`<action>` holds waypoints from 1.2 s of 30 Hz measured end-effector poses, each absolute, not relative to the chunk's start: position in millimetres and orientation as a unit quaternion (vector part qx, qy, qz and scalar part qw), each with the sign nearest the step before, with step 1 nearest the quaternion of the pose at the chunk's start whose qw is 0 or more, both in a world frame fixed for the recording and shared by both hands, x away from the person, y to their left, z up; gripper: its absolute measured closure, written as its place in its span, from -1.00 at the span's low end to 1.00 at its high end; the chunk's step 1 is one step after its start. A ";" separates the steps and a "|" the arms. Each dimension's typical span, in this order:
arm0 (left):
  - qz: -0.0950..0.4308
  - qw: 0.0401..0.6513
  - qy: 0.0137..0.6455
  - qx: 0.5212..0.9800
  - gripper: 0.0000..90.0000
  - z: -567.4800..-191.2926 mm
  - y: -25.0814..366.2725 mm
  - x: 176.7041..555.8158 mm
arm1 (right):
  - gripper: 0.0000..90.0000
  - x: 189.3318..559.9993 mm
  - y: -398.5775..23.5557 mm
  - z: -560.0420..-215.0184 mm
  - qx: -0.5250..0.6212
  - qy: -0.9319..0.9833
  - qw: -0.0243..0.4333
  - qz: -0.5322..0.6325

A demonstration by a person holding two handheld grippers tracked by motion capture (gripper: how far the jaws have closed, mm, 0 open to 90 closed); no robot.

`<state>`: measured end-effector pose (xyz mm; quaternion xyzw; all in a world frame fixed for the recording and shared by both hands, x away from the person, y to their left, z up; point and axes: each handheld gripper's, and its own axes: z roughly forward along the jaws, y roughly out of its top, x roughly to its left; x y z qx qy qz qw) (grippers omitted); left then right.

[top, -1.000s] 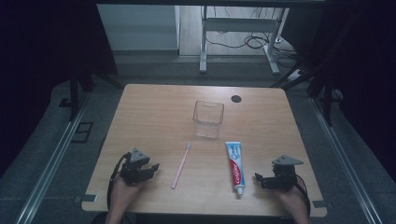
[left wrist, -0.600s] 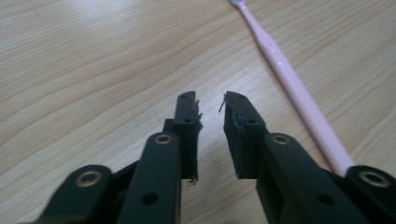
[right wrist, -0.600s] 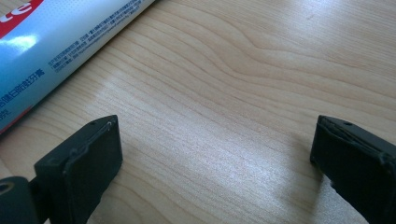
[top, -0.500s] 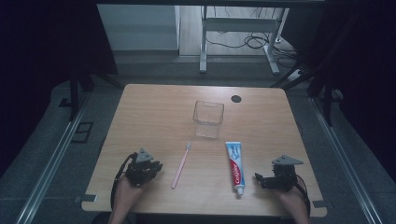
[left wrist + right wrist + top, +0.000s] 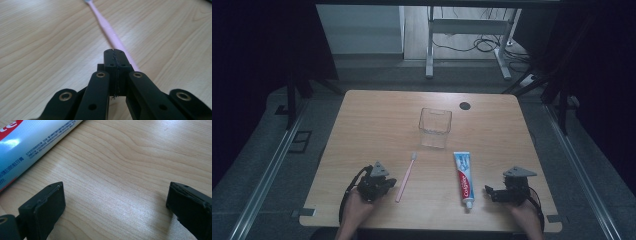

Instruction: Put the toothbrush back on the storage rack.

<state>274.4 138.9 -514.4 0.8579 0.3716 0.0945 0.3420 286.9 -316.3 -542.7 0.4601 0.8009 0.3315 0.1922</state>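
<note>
One pink toothbrush (image 5: 406,171) is laid on the worktop (image 5: 362,125), just beside the left gripper (image 5: 384,183), whose jaws have just been closing and are seen pressed together, nothing between them. The approach is judged in hand; reopening is needed next. The right gripper (image 5: 488,190) is held wide open, empty, beside the toothpaste tube (image 5: 464,173).

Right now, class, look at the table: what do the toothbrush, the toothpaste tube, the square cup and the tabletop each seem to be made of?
Toothbrush: pink plastic, smooth, with a soft sheen along the handle.
Toothpaste tube: probably laminated plastic, glossy, with print and bright reflections.
Square cup: clear plastic or perhaps glass; the table shows through its walls.
Tabletop: light wood or wood-look laminate, matt, with visible grain lines.
</note>
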 end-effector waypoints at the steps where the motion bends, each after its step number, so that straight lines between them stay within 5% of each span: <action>1: 0.094 0.342 0.372 0.858 0.99 -514.4 138.9 274.4 | -0.96 286.9 -316.3 -542.7 0.460 0.801 0.192 0.332; 20: 0.068 0.325 0.337 0.881 0.99 -523.4 106.2 269.3 | -0.96 286.9 -316.3 -542.7 0.460 0.801 0.192 0.331; 36: 0.068 0.312 0.358 0.877 0.99 -525.9 122.8 273.5 | -0.96 286.9 -316.3 -542.8 0.460 0.801 0.192 0.332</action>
